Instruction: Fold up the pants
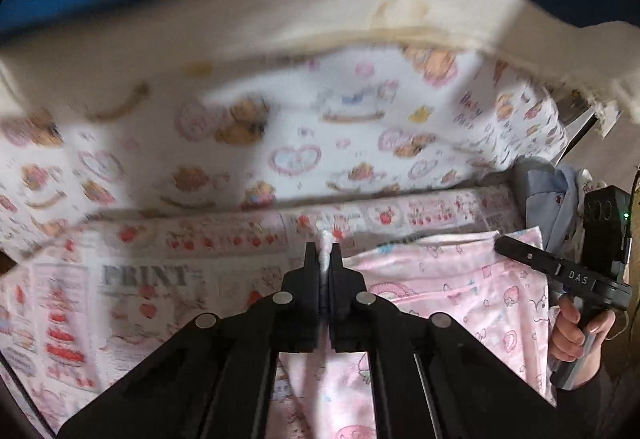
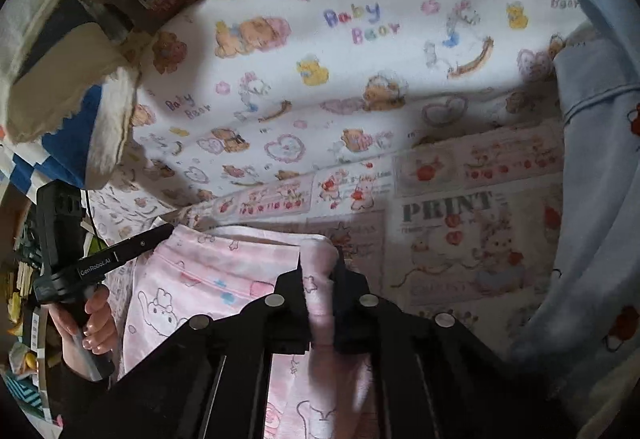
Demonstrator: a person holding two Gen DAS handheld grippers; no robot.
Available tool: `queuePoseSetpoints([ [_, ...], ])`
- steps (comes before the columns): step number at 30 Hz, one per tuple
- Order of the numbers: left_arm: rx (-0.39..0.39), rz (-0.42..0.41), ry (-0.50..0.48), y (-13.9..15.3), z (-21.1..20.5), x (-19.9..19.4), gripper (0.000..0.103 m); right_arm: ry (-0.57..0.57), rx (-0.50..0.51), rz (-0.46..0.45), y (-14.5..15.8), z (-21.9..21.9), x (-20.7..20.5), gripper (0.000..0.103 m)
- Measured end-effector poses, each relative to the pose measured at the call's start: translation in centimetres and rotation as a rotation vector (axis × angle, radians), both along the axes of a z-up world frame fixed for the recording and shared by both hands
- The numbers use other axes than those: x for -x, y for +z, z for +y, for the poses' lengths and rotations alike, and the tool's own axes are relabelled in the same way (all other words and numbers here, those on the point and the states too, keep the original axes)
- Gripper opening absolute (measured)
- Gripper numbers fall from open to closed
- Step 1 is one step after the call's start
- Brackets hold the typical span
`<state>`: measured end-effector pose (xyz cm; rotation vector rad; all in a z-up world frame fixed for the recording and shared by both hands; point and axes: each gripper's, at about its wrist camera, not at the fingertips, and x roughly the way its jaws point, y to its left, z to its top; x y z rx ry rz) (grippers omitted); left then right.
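Observation:
The pants (image 1: 460,287) are pink with cartoon prints and lie flat on the bed. My left gripper (image 1: 325,259) is shut on a thin bunched fold at their far left edge. In the right wrist view the pants (image 2: 208,279) spread to the left, and my right gripper (image 2: 320,271) is shut on a thicker fold of the same pink fabric at the far right corner. Each gripper also shows in the other's view: the right gripper (image 1: 508,248) with a hand (image 1: 576,331) on its handle, and the left gripper (image 2: 160,233) at the pants' far left edge.
Under the pants lies a sheet (image 2: 460,239) printed with strawberries and the word PRINT. Beyond it is a white baby-bear blanket (image 2: 340,59). A light blue garment (image 2: 592,199) lies to the right, and a cream and blue cushion (image 2: 60,91) to the left.

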<state>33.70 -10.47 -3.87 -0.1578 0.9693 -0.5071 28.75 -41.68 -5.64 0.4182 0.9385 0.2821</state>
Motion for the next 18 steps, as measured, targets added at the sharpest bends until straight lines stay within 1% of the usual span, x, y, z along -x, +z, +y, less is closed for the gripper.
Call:
queuePoseSetpoints([
  [3, 0.051, -0.047, 0.018, 1.7, 1.3, 0.7, 0.002, 0.027, 0.009, -0.068, 1.7, 0.1, 1.5, 0.006],
  [5, 0.082, -0.089, 0.007, 3.3, 1.9, 1.9, 0.002, 0.052, 0.016, -0.113, 3.3, 0.6, 2.9, 0.006],
  [8, 0.09, -0.15, -0.031, 5.5, 2.6, 4.9, 0.002, 0.084, 0.049, -0.156, 5.5, 1.1, 5.2, 0.006],
  [10, 0.087, -0.185, -0.055, 6.5, 3.1, 7.5, 0.002, 0.101, 0.054, -0.182, 6.7, 1.3, 7.4, 0.006],
  [14, 0.084, -0.221, -0.112, 7.3, 3.9, 12.8, 0.002, 0.125, 0.043, -0.23, 8.2, 1.2, 12.3, 0.006],
  [18, 0.055, -0.243, -0.148, 6.4, 4.2, 17.9, 0.002, 0.162, 0.044, -0.252, 8.3, 1.6, 17.1, 0.006],
])
